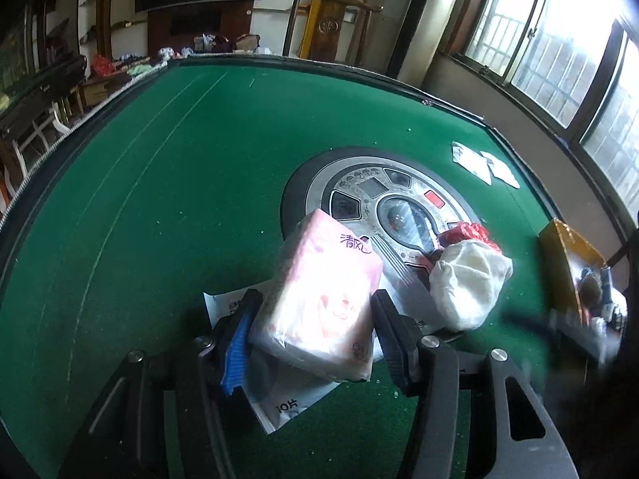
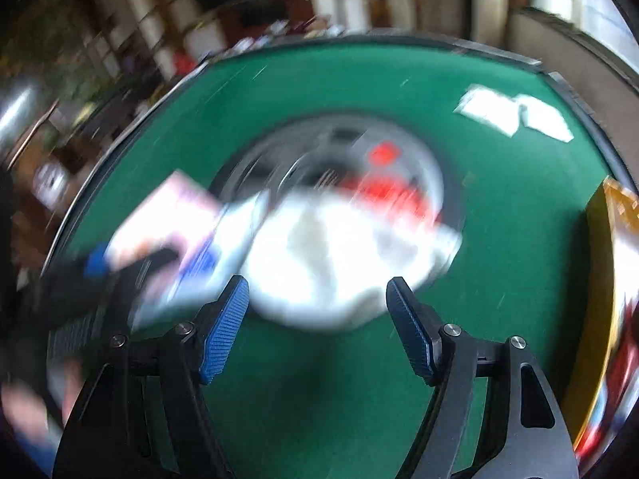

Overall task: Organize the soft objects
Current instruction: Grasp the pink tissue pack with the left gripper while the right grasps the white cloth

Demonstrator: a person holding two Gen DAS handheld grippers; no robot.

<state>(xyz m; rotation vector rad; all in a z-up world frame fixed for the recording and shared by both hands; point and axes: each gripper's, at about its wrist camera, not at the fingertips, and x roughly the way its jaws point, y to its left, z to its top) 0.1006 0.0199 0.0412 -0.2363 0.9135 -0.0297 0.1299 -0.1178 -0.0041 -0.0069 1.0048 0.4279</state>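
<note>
Green table (image 1: 159, 199) blurs rightward; left tongs (image 1: 315, 315) clamp tissue pack (image 1: 319, 299); right tongs (image 2: 317, 291) gape.

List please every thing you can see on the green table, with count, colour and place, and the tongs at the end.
tissue pack: one, pink, held between the left tongs near the front edge
flat packet: one, white, lying under the tissue pack
clear bag: one, white contents, right of the tissue pack
red wrapper: one, red, behind the clear bag
control panel: one, silver, table centre
white sachets: two, white, far right
box: one, yellow, right edge
left tongs: shut on the tissue pack
right tongs: open, empty, blurred view
</note>
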